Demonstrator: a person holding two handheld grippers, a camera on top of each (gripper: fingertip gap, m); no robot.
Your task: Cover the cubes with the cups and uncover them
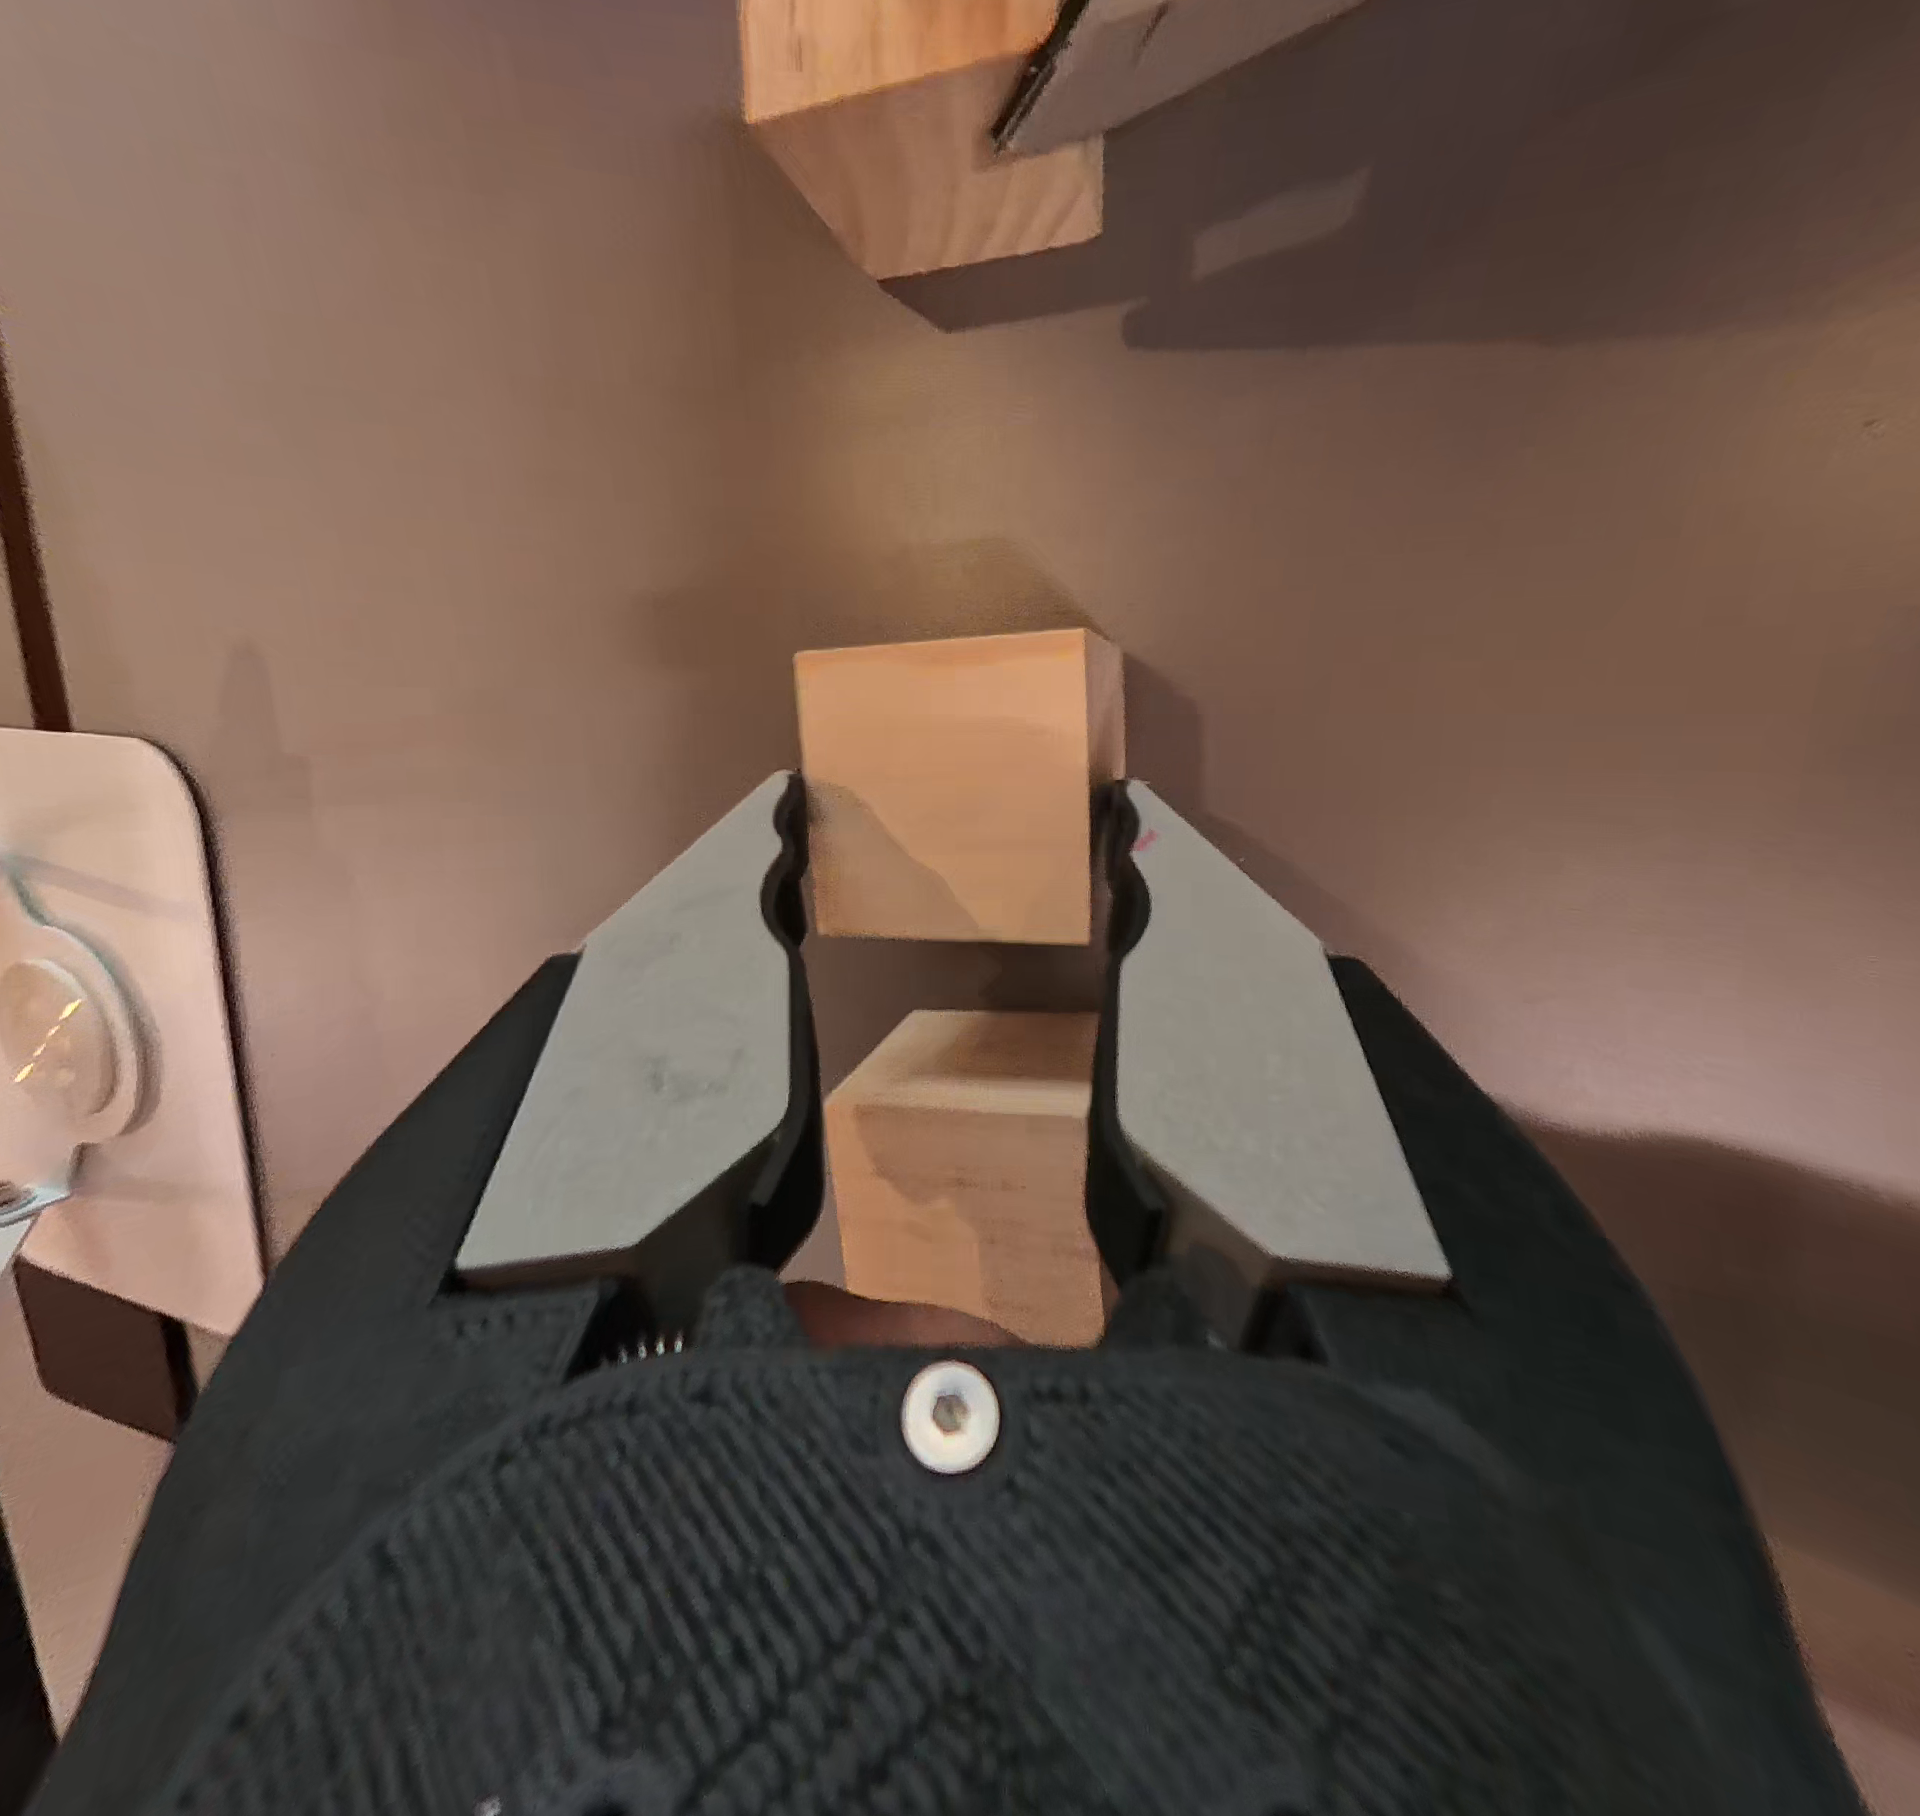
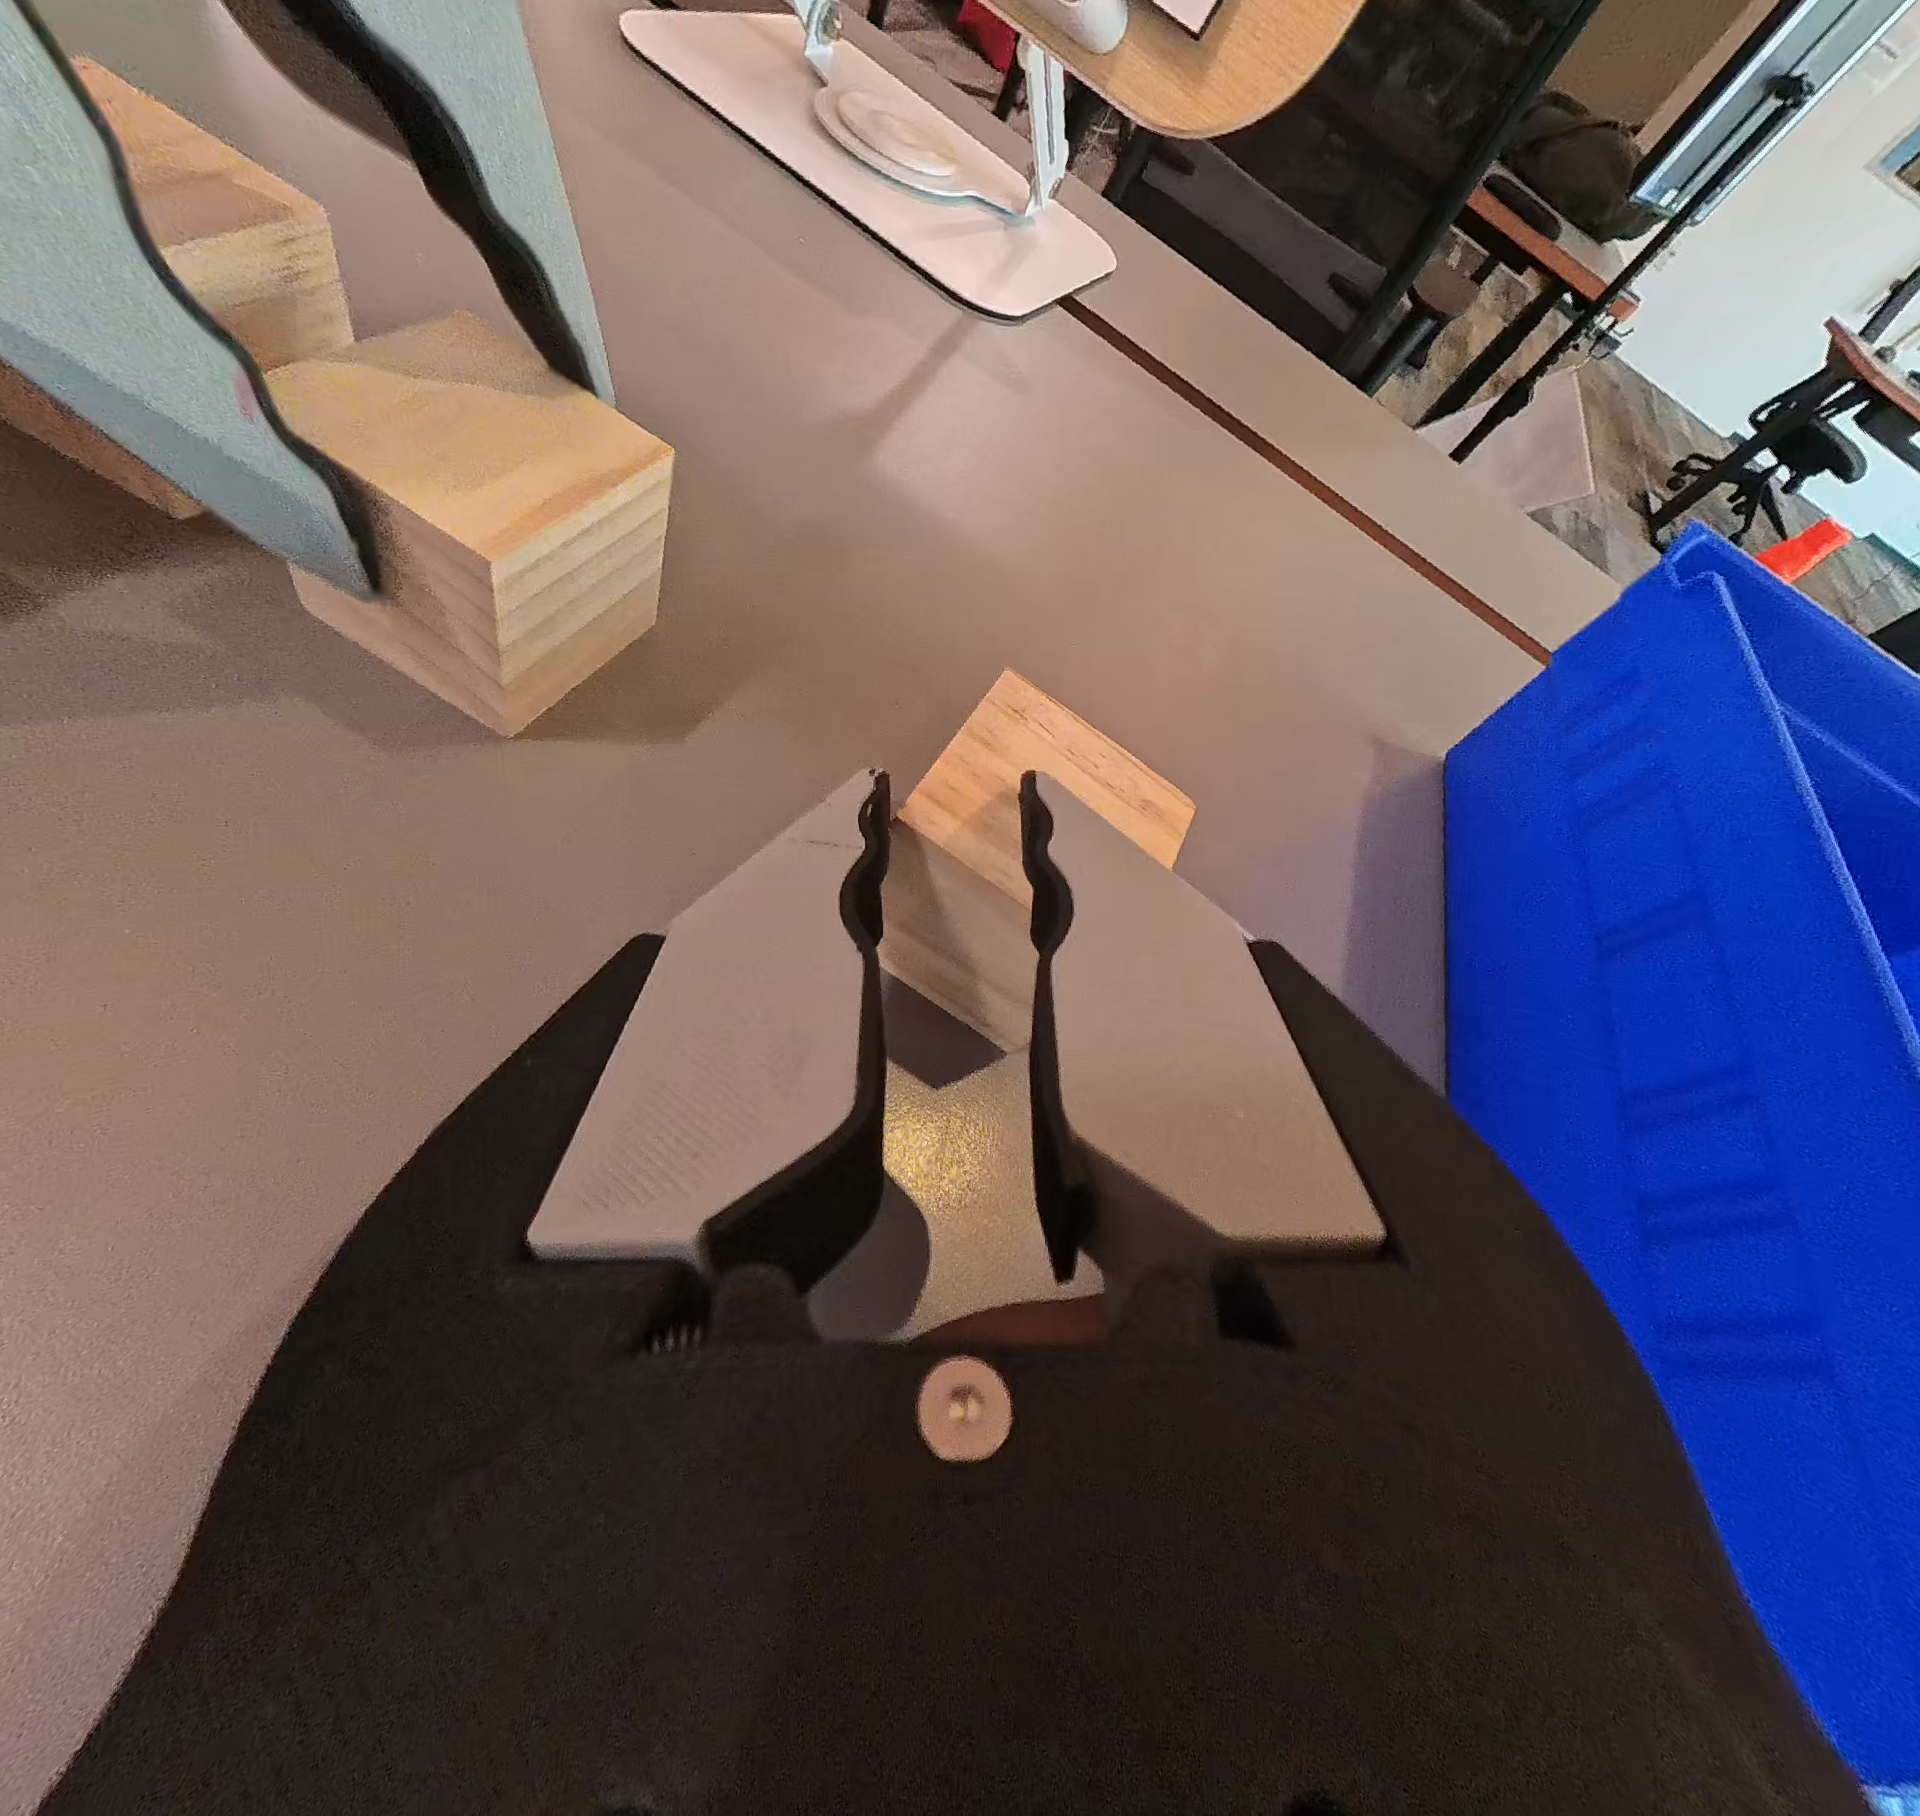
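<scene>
In the left wrist view my left gripper is shut on a plain wooden cube, with a pad against each side. The right wrist view shows the same cube resting on the table between the left gripper's fingers. A second cube lies closer in, between the finger bases. My right gripper is open with a narrow gap and hovers over a third cube without touching it. One of its fingers shows above that cube in the left wrist view. No cups are in view.
A blue plastic bin stands close on the right of my right gripper. A white stand base sits at the far table edge and also shows at the left. The second cube lies behind the left gripper.
</scene>
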